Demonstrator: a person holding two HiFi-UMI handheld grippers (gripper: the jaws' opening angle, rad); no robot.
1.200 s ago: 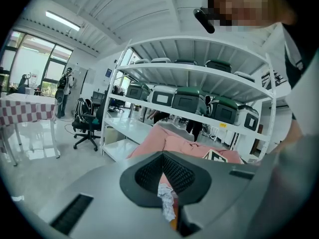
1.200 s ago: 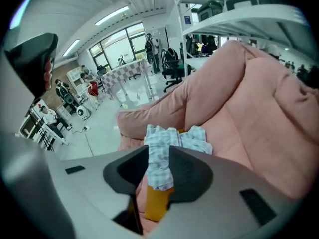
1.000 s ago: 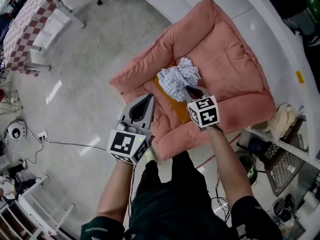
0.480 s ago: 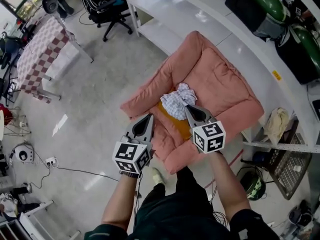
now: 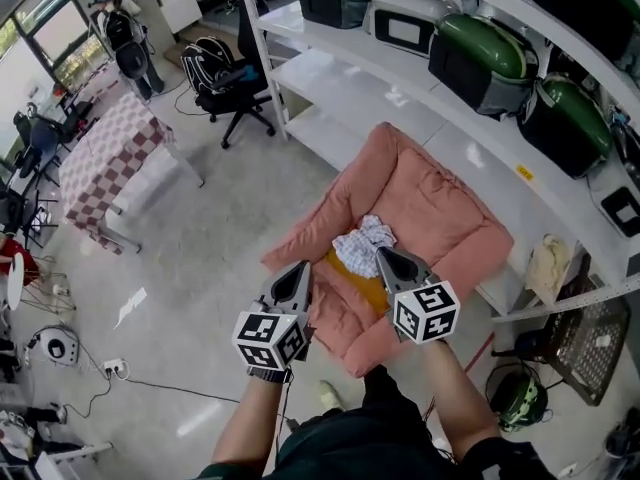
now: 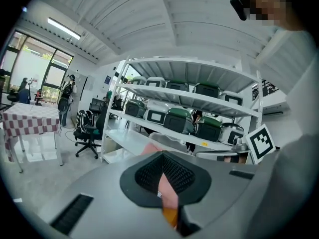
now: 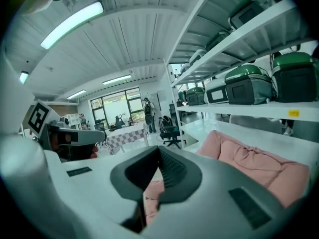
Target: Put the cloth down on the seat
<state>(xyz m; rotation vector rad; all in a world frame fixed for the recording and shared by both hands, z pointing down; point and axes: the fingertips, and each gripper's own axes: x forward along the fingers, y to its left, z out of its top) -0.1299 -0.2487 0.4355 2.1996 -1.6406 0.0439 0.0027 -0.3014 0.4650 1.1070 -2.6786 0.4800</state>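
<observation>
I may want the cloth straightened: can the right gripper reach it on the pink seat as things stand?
Probably yes. The cloth lies uncovered on the pink seat, and the right gripper hangs over the seat close by it. Its jaws are shut and empty, so they must open first.

Left fingers [image 5: 296, 284], right fingers [image 5: 396, 266] hang over near rim of seat [image 5: 440, 208]; air around both open. Padded rim rings seat, cloth [image 5: 364, 240] heaped mid-cushion. Floor [image 5: 210, 258] on my left wide, bare. Shelf rack [image 5: 330, 73] crowds seat behind and right. Office chair [image 5: 238, 78], checkered table [image 5: 105, 158] well apart, far left.
</observation>
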